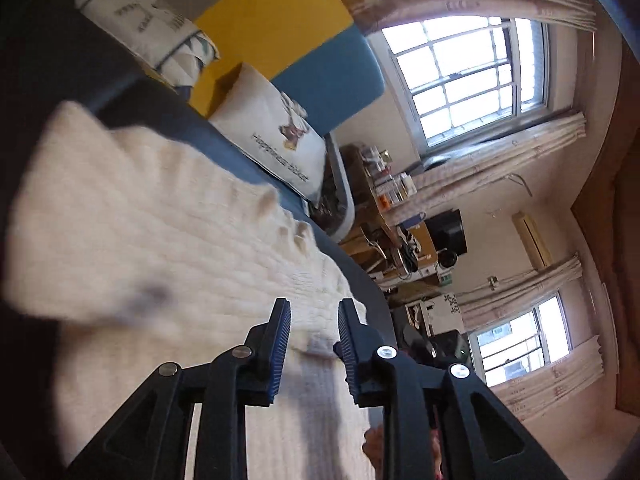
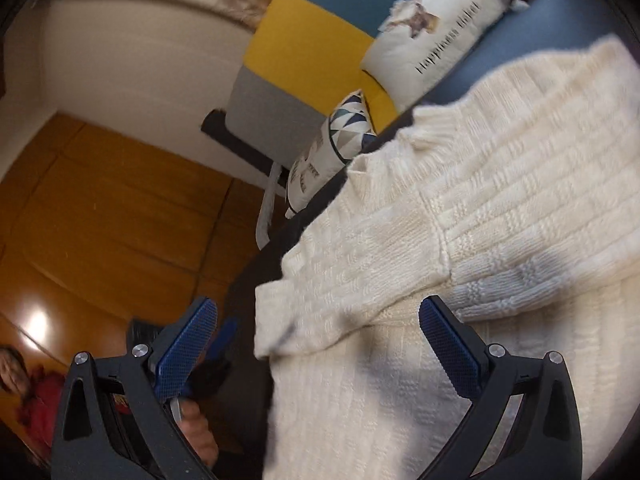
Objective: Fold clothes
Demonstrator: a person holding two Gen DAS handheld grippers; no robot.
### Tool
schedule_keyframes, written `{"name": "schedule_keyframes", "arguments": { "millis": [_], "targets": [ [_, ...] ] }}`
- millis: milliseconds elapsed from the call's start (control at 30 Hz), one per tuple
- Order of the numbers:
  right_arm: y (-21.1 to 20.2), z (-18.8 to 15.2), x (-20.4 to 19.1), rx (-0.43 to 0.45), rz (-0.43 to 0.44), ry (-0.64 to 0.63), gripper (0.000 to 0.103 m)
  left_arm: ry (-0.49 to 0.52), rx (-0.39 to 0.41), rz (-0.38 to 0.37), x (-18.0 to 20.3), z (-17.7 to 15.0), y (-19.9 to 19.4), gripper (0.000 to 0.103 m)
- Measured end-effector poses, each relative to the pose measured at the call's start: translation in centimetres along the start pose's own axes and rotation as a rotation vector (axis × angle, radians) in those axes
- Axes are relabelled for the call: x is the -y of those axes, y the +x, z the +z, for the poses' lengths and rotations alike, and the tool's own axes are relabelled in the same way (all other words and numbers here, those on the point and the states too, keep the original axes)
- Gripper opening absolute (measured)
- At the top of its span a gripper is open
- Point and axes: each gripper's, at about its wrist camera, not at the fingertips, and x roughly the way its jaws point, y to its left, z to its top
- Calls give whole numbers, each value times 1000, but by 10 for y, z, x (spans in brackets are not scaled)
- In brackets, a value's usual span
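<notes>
Right now your cream cable-knit sweater (image 2: 460,216) lies on the dark blue bed (image 1: 224,148), its folded sleeve running from lower left to upper right in the right wrist view. Your right gripper (image 2: 320,344) is spread wide and empty over the sleeve edge, nearer; your left gripper (image 1: 314,344) is partly parted, cloth between the fingers, unpinched.

Leaning against a yellow, blue and grey headboard (image 1: 280,16): a white pillow with a dog print (image 1: 276,136) and a triangle-patterned pillow (image 2: 348,128). Standing beyond, a cluttered wooden desk (image 1: 384,216) under curtained windows (image 1: 468,80). Gleaming below, an orange wood floor (image 2: 108,216).
</notes>
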Motion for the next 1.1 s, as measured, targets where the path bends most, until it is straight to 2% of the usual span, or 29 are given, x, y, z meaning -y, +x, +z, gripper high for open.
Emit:
{"name": "schedule_keyframes", "arguments": {
  "millis": [67,133,200,367,667,733,867,900,933,967,1100],
  "targets": [
    [9,0,8,14,4,57,89,-26,20,21,-20,-4,-18,23],
    [13,-1,8,33,-37,58,70,-57,35,35,-38,-7,-26,23],
    [20,-3,10,26,-67,77,61,-84,41,40,-53,-9,-33,23],
    [21,-12,13,59,-96,96,61,-107,50,50,-75,-12,-44,23],
    [40,-13,21,54,-150,140,59,-99,48,53,-86,-10,-53,23],
    [45,-14,20,68,-150,140,50,-103,48,52,-89,-10,-56,23],
    [54,-15,21,50,-153,150,38,-110,48,52,-93,-13,-61,23],
    [56,-15,20,47,-197,139,15,-112,49,49,-93,-13,-62,23],
    [57,-15,19,43,-242,127,7,-112,49,49,-94,-14,-62,23],
    [58,-15,17,41,-282,115,7,-111,48,50,-93,-14,-63,23],
    [60,-14,-3,38,-330,17,7,-104,43,44,-91,-16,-62,23]
  ]
}}
